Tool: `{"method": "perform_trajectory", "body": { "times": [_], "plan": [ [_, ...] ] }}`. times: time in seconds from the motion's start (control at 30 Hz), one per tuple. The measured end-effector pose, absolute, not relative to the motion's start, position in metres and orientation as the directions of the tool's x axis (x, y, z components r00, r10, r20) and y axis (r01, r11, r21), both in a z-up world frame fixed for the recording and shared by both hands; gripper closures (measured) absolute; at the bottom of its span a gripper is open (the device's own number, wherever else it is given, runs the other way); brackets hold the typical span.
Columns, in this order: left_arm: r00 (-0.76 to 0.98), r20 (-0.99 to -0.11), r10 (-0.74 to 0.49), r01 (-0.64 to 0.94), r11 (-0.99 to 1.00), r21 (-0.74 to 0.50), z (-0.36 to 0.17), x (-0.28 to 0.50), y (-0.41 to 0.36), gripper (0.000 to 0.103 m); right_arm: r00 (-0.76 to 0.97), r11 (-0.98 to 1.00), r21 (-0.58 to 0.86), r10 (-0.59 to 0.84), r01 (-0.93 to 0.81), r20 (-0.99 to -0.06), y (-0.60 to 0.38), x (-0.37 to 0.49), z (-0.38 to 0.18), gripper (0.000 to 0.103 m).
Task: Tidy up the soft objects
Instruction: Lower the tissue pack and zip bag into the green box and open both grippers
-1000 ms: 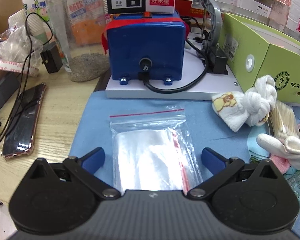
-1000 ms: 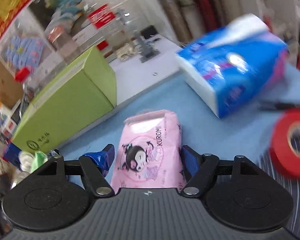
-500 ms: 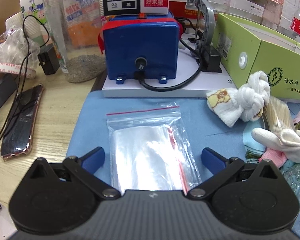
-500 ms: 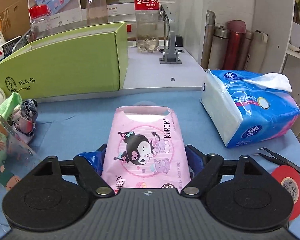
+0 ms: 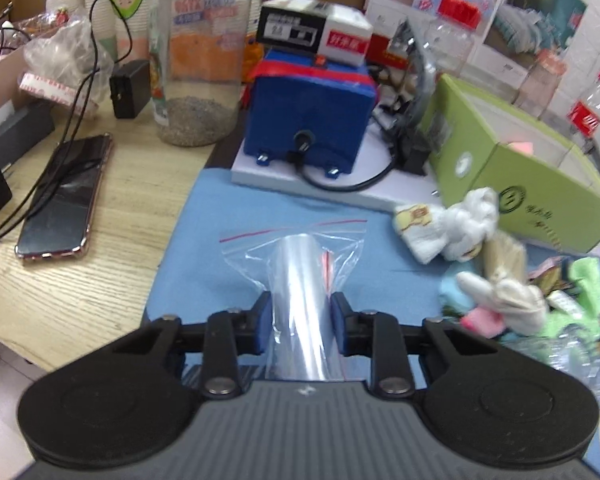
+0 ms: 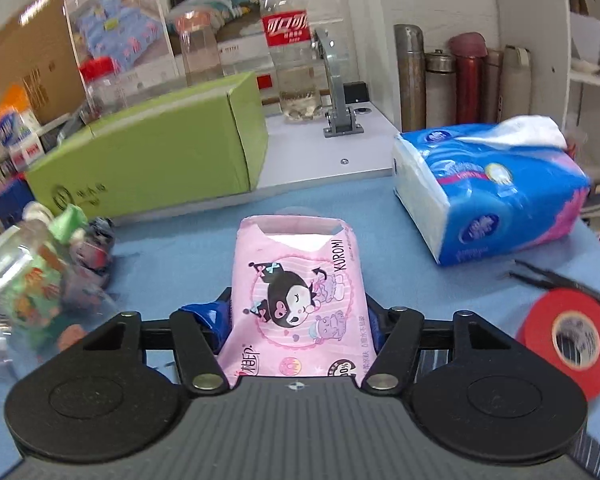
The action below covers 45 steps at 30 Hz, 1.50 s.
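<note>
Left wrist view: the left claw [image 5: 299, 322], jaws just closed, pinches the clear zip bag [image 5: 296, 276], which runs lengthwise ahead; the green cardboard box [image 5: 540, 196] lies forward-right.

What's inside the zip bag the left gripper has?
The zip bag, squeezed between the left gripper, shows a bunched clear plastic stack with a red strip. How many pieces, I cannot tell.

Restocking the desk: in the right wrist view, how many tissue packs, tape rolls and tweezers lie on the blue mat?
Tissue packs: 2 (pink pack, blue pack)
Tape roll: 1
Tweezers: 1
Total: 4
</note>
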<state>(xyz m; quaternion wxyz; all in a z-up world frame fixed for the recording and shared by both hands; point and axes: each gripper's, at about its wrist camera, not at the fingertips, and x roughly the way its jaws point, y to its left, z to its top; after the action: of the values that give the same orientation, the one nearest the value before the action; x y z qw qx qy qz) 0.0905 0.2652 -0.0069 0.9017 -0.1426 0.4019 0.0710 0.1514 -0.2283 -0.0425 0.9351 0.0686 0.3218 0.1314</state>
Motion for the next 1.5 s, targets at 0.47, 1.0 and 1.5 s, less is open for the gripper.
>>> {"method": "perform_trajectory", "body": {
  "times": [0.47, 1.0, 1.5],
  "plan": [
    [0.799, -0.594, -0.099, 0.006, 0.988, -0.155, 0.096, 0.215, 0.174, 0.076, 0.824, 0.907, 0.177, 0.421, -0.382, -0.379, -0.183, 0.224, 0.071, 0.055],
    [0.740, -0.665, -0.105, 0.030, 0.992, -0.123, 0.047, 0.315, 0.140, 0.043, 0.615, 0.847, 0.116, 0.464, -0.518, -0.638, -0.064, 0.357, 0.025, 0.049],
    [0.793, -0.608, -0.034, -0.033, 0.995, -0.099, 0.074, 0.196, 0.171, 0.038, 0.735, 0.861, 0.178, 0.501, -0.477, -0.456, -0.115, 0.268, 0.078, 0.043]
  ]
}}
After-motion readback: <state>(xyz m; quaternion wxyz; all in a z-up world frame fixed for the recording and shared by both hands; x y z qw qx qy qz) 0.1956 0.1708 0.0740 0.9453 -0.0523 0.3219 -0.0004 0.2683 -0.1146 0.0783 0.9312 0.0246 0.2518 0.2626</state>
